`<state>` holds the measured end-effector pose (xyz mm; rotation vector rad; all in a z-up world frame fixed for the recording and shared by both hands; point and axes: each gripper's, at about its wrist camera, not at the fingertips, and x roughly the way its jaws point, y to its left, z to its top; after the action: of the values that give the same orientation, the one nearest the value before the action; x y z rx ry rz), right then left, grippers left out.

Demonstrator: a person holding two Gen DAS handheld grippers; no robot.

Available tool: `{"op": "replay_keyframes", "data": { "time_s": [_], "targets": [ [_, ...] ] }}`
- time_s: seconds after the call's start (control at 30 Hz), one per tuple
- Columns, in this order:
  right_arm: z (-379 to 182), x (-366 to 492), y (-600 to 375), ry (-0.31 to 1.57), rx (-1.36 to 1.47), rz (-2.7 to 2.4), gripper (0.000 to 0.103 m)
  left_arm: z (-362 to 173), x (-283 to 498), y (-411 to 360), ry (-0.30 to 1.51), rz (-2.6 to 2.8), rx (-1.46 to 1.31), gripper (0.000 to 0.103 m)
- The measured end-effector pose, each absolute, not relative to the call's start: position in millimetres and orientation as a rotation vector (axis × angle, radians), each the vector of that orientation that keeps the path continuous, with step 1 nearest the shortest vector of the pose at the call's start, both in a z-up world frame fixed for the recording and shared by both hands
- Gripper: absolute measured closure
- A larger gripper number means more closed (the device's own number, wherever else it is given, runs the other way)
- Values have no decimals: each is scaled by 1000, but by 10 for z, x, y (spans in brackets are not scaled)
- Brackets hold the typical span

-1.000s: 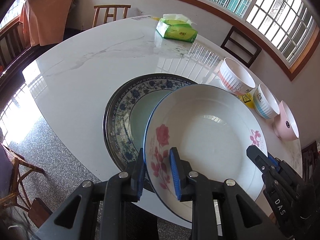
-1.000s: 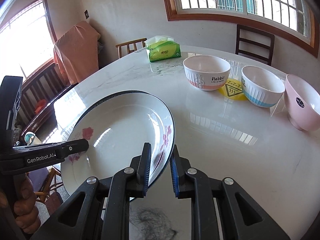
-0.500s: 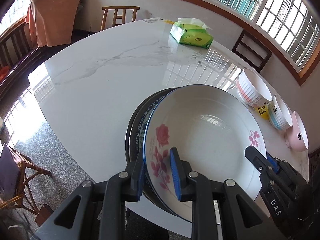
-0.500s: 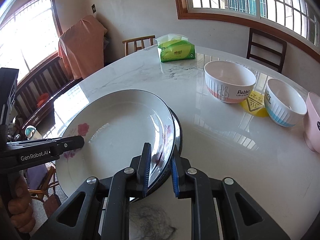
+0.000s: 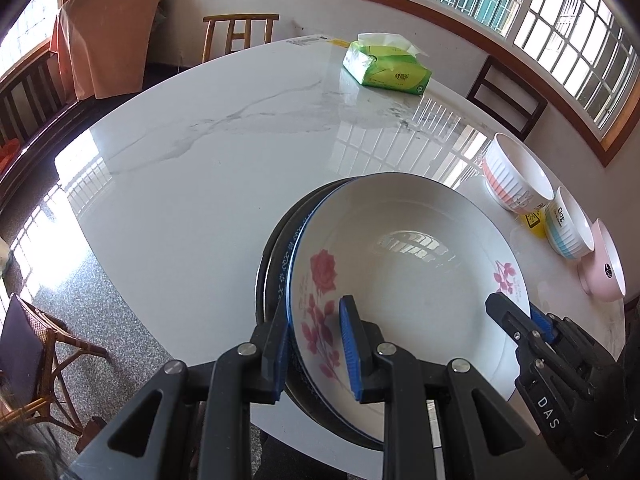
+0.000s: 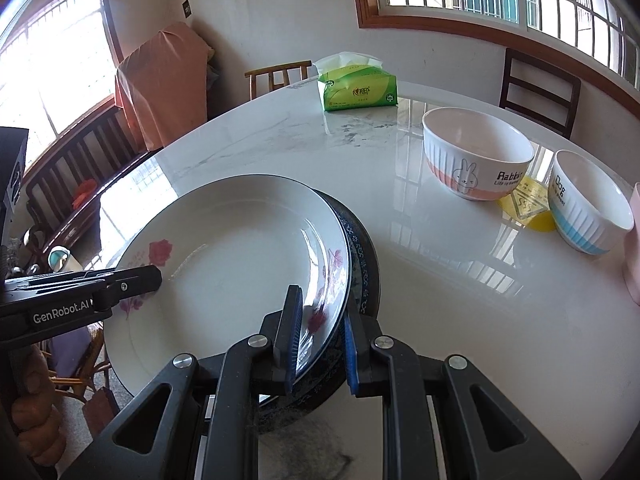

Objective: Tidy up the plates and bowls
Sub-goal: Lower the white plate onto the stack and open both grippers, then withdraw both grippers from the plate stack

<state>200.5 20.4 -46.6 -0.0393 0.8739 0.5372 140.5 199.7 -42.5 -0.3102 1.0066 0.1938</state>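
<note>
A white plate with pink roses (image 5: pixel 404 264) (image 6: pixel 228 264) lies low over a blue-patterned plate (image 5: pixel 279 252) (image 6: pixel 363 258), covering nearly all of it; only the lower plate's rim shows. My left gripper (image 5: pixel 315 309) is shut on the rose plate's near rim beside the large rose. My right gripper (image 6: pixel 320 304) is shut on the opposite rim, and its tip (image 5: pixel 516 320) shows in the left wrist view. Whether the rose plate rests fully on the lower one I cannot tell.
On the white marble table (image 5: pixel 200 160) a Rabbit bowl (image 6: pixel 476 156), a Dog bowl (image 6: pixel 588 204) and a pink bowl (image 5: pixel 604 264) stand in a row to the right, a yellow disc (image 6: pixel 528 204) between two of them. A green tissue pack (image 5: pixel 386 66) sits far back. Chairs ring the table.
Both grippers carried the rose plate across and down over the blue-patterned plate. A second ago much of the blue plate showed; now only its rim does.
</note>
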Motion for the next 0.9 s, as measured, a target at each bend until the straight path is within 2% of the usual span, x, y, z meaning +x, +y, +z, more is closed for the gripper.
{"op": "replay_keyframes", "data": {
  "time_s": [0.23,0.3,0.43,0.57,0.63,0.7,0.83,0.9],
  "targets": [
    [-481,1986,235,859,-55,541,81,-409,1395,2010,985,211,-292,79],
    [-480,1973,252,850,-63,544,76,-368,1378,2001,959,227,-266,79],
    [-476,1916,306,811,-121,524,73,-330,1361,2014,938,247,-245,74],
    [-448,1865,347,745,-186,498,63,-362,1343,2040,953,244,-266,73],
    [-408,1816,378,684,-243,477,54,-373,1330,2038,958,233,-276,72],
    [-377,1782,381,644,-266,468,38,-375,1321,2025,962,227,-273,72],
    [-325,1781,225,607,-215,450,38,-343,1290,1966,952,208,-275,72],
    [-321,1766,121,579,-219,407,38,-320,1273,1915,944,214,-265,65]
  ]
}}
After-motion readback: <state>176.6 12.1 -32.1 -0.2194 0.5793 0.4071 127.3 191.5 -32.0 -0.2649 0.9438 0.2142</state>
